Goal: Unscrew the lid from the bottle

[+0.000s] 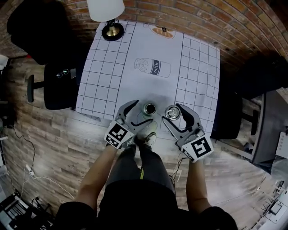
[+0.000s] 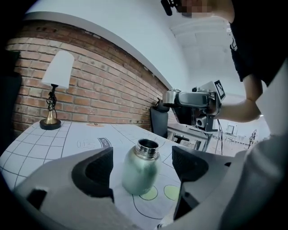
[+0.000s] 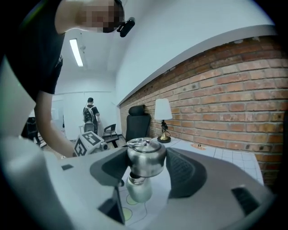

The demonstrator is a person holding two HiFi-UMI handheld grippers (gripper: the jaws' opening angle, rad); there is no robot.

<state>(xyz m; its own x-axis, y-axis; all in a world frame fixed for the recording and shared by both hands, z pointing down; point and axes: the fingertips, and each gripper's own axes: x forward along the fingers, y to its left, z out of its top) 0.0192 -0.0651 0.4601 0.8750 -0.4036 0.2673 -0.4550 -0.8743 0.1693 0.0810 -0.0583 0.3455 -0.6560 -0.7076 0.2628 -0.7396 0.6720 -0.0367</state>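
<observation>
I am looking down at the table [image 1: 103, 81], which is wearing a white cloth with a black grid. In the upper middle of the head view the cloth is showing a drawn milk bottle [image 1: 153, 67] with the word "milk" on its dark label. An orange picture [image 1: 163, 30] is sitting at the cloth's top edge, and any print on it is too small for me to read.

The bottle [image 1: 149, 108] is standing upright near the table's lower edge, in the middle of the head view, with its steel mouth showing open. In the left gripper view it is resting on a printed outline beside two pale green circles [image 2: 171, 192].

I am holding the left gripper [image 2: 142, 167] with its jaws spread wide on either side of the bottle, and both pads are standing clear of the metal. The right gripper [image 1: 174, 115] is pinching the lid [image 3: 145, 158], a rounded steel cap pressed between its two pads. The lid is hanging off the bottle, just to its right in the head view.

A lamp [image 1: 108, 11] with a white shade is standing at the cloth's upper left corner. Each gripper is carrying a black-and-white marker cube [image 1: 118, 134] with no readable letters on it.
</observation>
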